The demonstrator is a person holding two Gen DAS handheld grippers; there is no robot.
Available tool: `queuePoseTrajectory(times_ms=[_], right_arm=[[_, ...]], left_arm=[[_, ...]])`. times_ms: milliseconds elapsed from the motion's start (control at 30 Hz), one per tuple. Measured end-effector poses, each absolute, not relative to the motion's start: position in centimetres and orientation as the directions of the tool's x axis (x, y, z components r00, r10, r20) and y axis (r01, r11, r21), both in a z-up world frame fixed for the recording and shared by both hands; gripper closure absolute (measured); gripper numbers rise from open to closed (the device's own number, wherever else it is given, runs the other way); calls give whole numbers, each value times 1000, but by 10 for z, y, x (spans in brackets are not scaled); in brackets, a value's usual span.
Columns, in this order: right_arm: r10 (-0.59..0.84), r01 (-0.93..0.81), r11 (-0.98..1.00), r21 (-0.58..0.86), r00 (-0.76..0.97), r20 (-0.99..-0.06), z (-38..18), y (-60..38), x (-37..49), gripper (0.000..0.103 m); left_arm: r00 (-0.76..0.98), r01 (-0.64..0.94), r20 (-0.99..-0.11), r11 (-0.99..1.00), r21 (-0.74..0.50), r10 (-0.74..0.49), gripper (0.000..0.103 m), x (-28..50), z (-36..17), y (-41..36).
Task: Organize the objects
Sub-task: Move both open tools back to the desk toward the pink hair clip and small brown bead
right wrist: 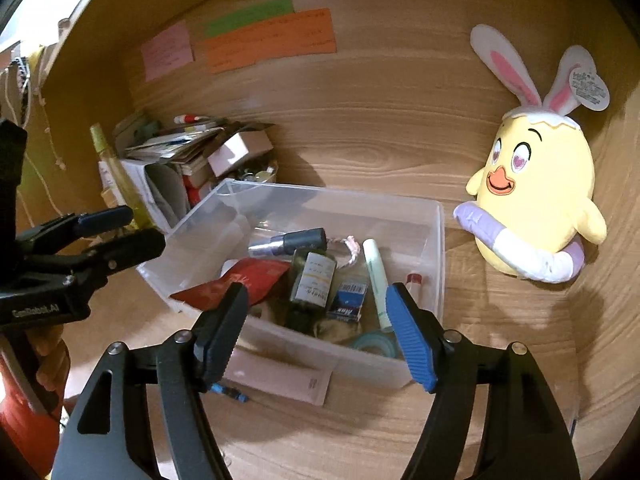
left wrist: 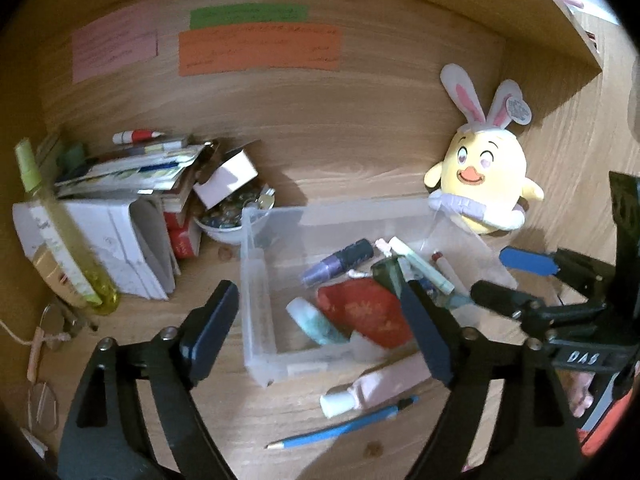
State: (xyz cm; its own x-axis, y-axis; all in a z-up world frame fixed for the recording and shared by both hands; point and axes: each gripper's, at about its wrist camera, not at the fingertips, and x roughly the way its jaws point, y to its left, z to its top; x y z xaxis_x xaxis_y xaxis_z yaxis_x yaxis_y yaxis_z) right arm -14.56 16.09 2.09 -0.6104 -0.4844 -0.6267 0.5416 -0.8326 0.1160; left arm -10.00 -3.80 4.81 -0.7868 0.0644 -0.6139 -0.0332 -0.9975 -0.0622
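A clear plastic bin (left wrist: 256, 280) (right wrist: 440, 260) stands on the wooden desk. In it lie a red pouch (left wrist: 360, 312) (right wrist: 248, 280), a dark bottle (right wrist: 312, 280), a purple-and-black tube (left wrist: 340, 262), a pale green stick (right wrist: 376, 280) and a tape roll (right wrist: 376, 342). In front of the bin lie a pink tube (left wrist: 384, 384) (right wrist: 280, 380) and a blue pencil (left wrist: 340, 428). My left gripper (left wrist: 316, 300) hovers open over the bin's near left corner, holding nothing. Over the bin's near wall, my right gripper (right wrist: 316, 300) is open and empty too.
A yellow chick plush (left wrist: 484, 176) (right wrist: 536, 200) leans on the back wall right of the bin. To the left are stacked books and papers (left wrist: 120, 208), a small white box, a bowl (left wrist: 224, 224), a yellow spray bottle (left wrist: 60, 240) and glasses (left wrist: 52, 320). Coloured notes hang on the wall.
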Motion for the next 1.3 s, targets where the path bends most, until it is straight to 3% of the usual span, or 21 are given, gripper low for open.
queuePoseTrajectory(times_ms=[167,567,933,1100,1167,1233,1300], right_arm=[[-490,546,-830,115,-615,-618,22,168,-133,27],[-458,558,-827,68,-599,-657,2,172,-99,26],[-457,552,-826,118,-532,-713,-36,180,-64,26],[-482,549,-819,165,-504,-717,-46,183,-53,26],[-491,555,-813,176,-490,-720,-50,182,-50,31],[-501,571,-800,182,-471,-726,-53,179,-46,46],[-512,587,-787,189,-451,-731,-56,176,-42,51]], left_arm=[[-777,-27,-628,-999,-38,44,11,-84,41,-42],[-737,-40,-674,-999,-27,48,11,-57,17,-42],[-699,-10,-714,-999,-50,42,11,-31,-6,-48],[-680,-1,-731,-997,-71,53,24,-20,-16,-50],[-671,-2,-739,-997,-80,61,29,-16,-20,-49],[-673,-10,-737,-996,-89,73,33,-11,-21,-48],[-681,-14,-728,-996,-92,77,34,-6,-21,-45]])
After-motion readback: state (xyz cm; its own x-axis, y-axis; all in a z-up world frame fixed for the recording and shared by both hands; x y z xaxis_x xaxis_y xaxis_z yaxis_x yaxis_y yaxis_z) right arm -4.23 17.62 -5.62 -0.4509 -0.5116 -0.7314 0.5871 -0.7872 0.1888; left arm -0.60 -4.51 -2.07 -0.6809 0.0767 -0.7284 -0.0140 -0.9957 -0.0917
